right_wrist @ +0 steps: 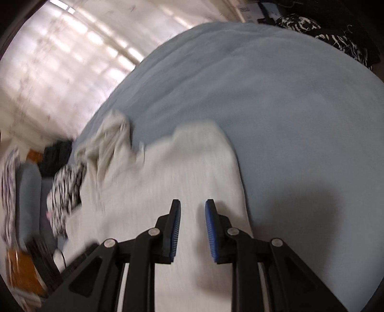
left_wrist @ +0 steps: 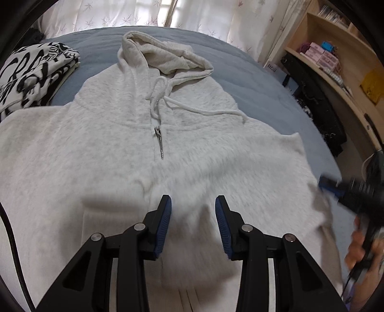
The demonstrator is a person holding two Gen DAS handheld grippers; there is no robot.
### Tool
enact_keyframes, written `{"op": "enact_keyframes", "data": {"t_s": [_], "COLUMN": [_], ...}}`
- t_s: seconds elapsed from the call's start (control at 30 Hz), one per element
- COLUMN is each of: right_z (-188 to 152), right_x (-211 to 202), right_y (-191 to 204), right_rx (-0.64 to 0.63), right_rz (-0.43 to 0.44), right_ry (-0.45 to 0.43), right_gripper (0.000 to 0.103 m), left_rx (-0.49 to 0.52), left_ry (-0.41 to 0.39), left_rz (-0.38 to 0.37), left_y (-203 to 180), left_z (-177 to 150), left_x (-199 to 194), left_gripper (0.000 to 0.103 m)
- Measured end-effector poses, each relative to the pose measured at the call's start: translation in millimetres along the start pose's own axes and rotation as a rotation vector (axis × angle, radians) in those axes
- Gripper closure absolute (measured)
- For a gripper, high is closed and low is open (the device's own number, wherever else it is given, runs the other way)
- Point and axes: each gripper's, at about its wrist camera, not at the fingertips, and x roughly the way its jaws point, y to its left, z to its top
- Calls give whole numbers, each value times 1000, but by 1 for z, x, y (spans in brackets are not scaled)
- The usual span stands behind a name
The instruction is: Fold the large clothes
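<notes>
A light grey zip hoodie (left_wrist: pixel 115 148) lies front up on the blue bed (left_wrist: pixel 259 86), hood (left_wrist: pixel 163 52) toward the window, drawstrings loose on the chest. My left gripper (left_wrist: pixel 193 204) is open and empty, just above the hoodie's lower middle beside the zipper (left_wrist: pixel 159 141). My right gripper (right_wrist: pixel 192 206) is open and empty over the hoodie (right_wrist: pixel 168 182) near its right edge; this view is blurred. In the left wrist view the right gripper (left_wrist: pixel 324 184) shows blurred at the hoodie's right side, held by a hand.
A folded black-and-white printed garment (left_wrist: pixel 31 74) lies on the bed at the far left and also shows in the right wrist view (right_wrist: pixel 67 189). Wooden shelves (left_wrist: pixel 340 62) with boxes and a black bag (left_wrist: pixel 319 108) stand right of the bed. Curtains (left_wrist: pixel 120 14) hang behind.
</notes>
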Motion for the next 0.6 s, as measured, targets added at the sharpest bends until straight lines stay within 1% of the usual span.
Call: {"op": "enact_keyframes", "data": {"t_s": [0.03, 0.1, 0.17, 0.23, 0.3, 0.37, 0.43, 0.53, 0.57, 0.6], "right_z": [-12, -41, -60, -71, -82, -95, -109, -132, -137, -146], "right_x": [-1, 1, -2, -18, -29, -40, -53, -71, -75, -82], "right_y": [-1, -8, -13, -12, -7, 0, 10, 32, 39, 46], "right_rx": [-11, -32, -32, -12, 4, 8, -14, -65, -75, -89], "right_rz": [-3, -45, -52, -51, -20, 10, 19, 21, 25, 30], "right_ry": [21, 61, 57, 45, 61, 62, 53, 35, 32, 26], "right_gripper": [82, 82, 82, 82, 82, 82, 82, 82, 82, 82], "left_rx": [3, 13, 4, -13, -13, -34, -50, -32, -16, 1], "left_ry": [2, 17, 34, 28, 13, -1, -18, -37, -45, -61], "left_rz": [-2, 6, 9, 11, 38, 35, 33, 91, 121, 135], "left_y": [0, 1, 4, 4, 0, -3, -5, -13, -17, -21], "left_z": [-6, -16, -24, -29, -33, -41, -52, -73, -82, -91], "left_x": [-3, -3, -2, -9, -21, -37, -54, -77, -85, -94], "left_gripper": [63, 62, 62, 62, 60, 51, 49, 49, 49, 49]}}
